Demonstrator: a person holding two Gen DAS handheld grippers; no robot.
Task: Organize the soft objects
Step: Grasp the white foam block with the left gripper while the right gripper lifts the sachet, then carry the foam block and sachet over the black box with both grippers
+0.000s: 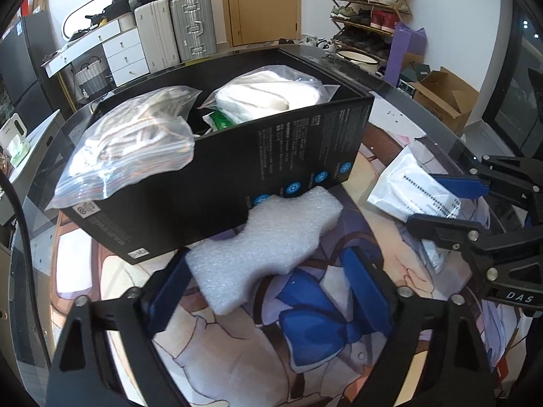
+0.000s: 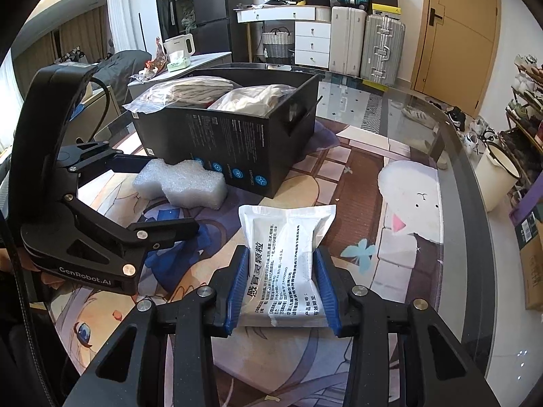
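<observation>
Pinching a white sachet (image 2: 283, 264) by its two long edges, the right hand-held gripper (image 2: 283, 291) keeps the pack's long axis running straight ahead of its fingers, low over the tabletop (image 2: 424, 129); black Chinese print covers it. Left hand-held gripper (image 1: 271, 291) is spread w/ jaws either side of a white foam block (image 1: 268, 247), long axis diagonal, far end touching the black box (image 1: 271, 156). No pad contact visible. "GenRobot.AI" and "DAS" are readable on the frames.

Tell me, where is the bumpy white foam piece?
In both views the foam piece lies on the picture mat, against the black box's front wall, between the left gripper's open fingers.
</observation>
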